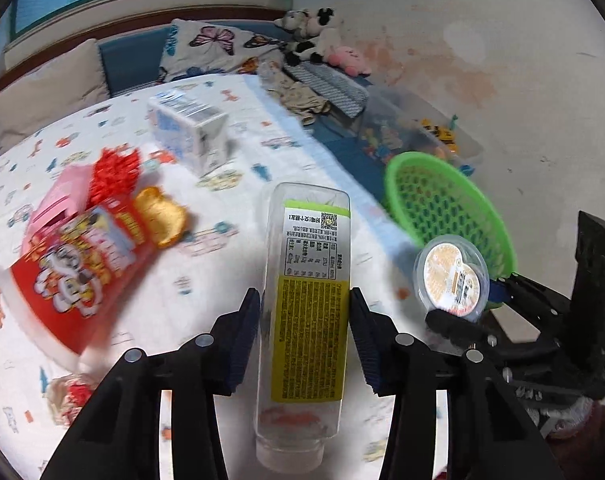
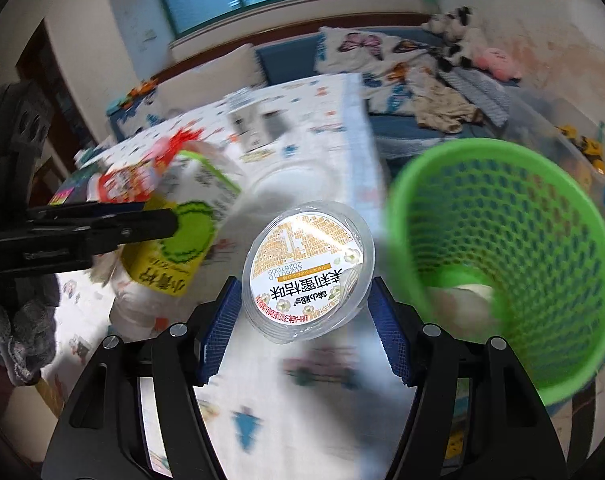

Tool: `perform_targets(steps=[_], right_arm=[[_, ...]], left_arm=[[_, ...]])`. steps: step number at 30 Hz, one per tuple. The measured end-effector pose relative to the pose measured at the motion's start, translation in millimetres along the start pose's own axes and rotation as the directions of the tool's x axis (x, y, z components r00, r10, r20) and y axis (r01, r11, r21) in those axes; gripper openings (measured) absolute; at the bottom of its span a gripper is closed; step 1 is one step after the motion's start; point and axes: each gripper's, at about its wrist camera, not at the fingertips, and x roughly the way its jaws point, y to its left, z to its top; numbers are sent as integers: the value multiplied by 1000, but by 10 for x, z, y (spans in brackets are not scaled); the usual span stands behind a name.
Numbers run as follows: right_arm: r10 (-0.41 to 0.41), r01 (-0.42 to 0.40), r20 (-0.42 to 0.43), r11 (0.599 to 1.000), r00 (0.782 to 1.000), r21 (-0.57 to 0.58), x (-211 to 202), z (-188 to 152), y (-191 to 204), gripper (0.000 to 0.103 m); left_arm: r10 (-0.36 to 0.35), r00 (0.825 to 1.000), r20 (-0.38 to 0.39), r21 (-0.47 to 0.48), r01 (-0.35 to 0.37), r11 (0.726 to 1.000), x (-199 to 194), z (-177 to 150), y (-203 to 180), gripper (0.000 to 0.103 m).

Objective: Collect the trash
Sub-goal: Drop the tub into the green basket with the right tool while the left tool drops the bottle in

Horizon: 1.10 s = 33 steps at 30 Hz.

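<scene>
Clear plastic filled both tools. The left tool (image 1: 304, 300) was clenched on an empty transparent bottle (image 1: 306, 304) with a yellow-green label, pads pressing its sides near mid-length and the cap end pointing back toward the camera. The right tool (image 2: 302, 300) gripped a round clear cup (image 2: 308, 272) with a printed foil lid, held by its edges between the blue pads. Both items hung clear above the patterned surface (image 1: 206, 264), close beside each other.

The step in hand looked like carrying both pieces to the green mesh basket (image 2: 502, 256), which stood just off the surface's edge on the right tool's side. To do it well, the right tool should probably go first, since the cup was nearer the rim. It should release only once the cup is fully over the opening. The bottle, being long, would best go in end-first so it does not bridge the rim and roll off. The two tools should stay apart to avoid knocking.

The basket held something pale at its bottom, too blurred to identify. Left on the surface were a red snack cup (image 1: 82, 276) on its side, a small white carton (image 1: 190, 132) and a golden wrapper (image 1: 162, 216).
</scene>
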Motion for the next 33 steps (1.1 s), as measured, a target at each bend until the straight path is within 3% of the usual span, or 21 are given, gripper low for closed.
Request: perform_targets(steps=[11, 16, 23, 33], right_arm=[[-183, 181, 2, 975, 983, 129, -252, -25, -1084, 65], [-201, 200, -12, 966, 980, 164, -192, -70, -1373, 65], [-199, 201, -30, 959, 979, 198, -90, -159, -1584, 66], [-228, 228, -22, 952, 973, 204, -58, -199, -1631, 71]], left_arm=[[-108, 994, 10, 85, 107, 991, 134, 395, -619, 43], [-164, 986, 17, 128, 160, 979, 221, 654, -893, 43], [-217, 976, 32, 176, 208, 962, 333, 973, -1178, 43], [-237, 972, 6, 184, 231, 955, 658, 1165, -1402, 43]])
